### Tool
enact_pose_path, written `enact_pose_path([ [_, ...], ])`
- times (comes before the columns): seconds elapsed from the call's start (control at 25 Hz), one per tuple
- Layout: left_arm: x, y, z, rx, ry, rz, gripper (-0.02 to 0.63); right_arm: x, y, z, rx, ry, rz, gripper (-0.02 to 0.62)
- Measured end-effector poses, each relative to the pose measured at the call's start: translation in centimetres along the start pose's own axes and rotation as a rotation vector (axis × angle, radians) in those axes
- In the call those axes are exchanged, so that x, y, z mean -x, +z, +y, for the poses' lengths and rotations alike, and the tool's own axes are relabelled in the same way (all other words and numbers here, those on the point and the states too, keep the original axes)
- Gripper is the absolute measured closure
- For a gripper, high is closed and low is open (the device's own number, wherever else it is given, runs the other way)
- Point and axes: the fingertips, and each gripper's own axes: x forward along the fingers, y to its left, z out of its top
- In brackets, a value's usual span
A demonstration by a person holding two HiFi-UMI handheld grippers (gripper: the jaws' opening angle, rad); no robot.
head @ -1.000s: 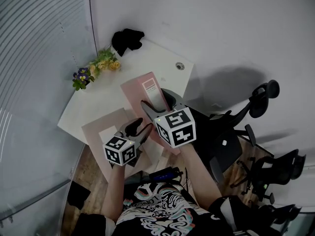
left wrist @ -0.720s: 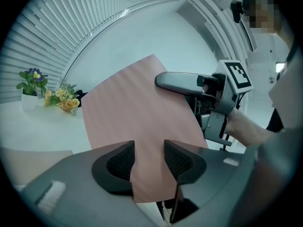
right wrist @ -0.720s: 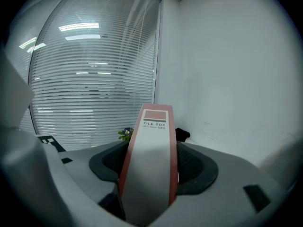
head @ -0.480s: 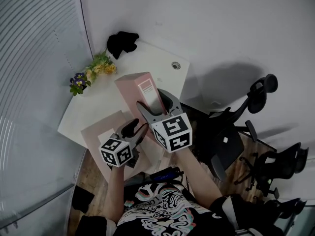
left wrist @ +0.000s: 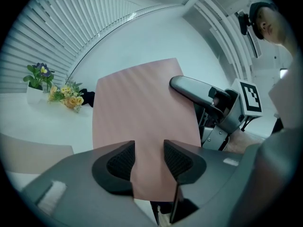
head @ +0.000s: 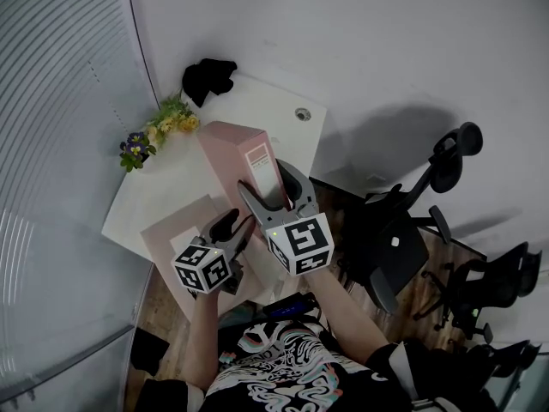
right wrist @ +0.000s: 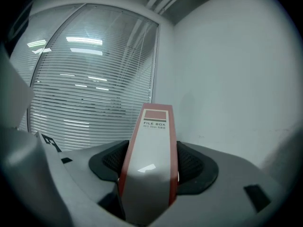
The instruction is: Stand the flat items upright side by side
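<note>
the fingers of the right gripper [head: 262, 177] clamp the pink file box [head: 225, 148] by its spine to hold it upright over the bench [head: 257, 101], while the half-open, empty fingers of the left gripper [head: 234, 223] face its broad side, seemingly to steady it.

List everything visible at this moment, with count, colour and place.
table: one, white, centre
held file box: one, pink, over the table's middle
flat file box: one, pink, table's near-left part
flowers: two bunches, purple and yellow, table's left edge
black item: one, table's far corner
office chairs: several, black, right of the table
blinds: pale, left
left gripper: grey, open, facing the held file box
right gripper: grey, clamping the held file box's spine
</note>
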Motion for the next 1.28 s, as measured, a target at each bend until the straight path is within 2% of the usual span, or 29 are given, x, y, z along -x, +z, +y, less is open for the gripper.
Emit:
enact_pose_path([
  [0.4, 0.3, -0.8, 0.1, 0.016, 0.015, 0.003, 0.428, 2.1, -0.3, 0.2, -0.007, -0.057, -0.127, 0.286],
  [0.76, 0.1, -1.3, 0.4, 0.037, 0.032, 0.012, 0.426, 2.7, -0.7, 0.0, -0.032, -0.069, -0.17, 0.288],
  [1.08, -0.1, -2.1, 0.6, 0.032, 0.064, 0.042, 0.428, 3.8, -2.0, -0.2, -0.069, -0.129, -0.119, 0.291],
  [1.28, -0.2, -2.5, 0.5, 0.043, 0.07, 0.054, 0.426, 4.2, -4.6, -0.3, -0.103, -0.161, -0.026, 0.291],
])
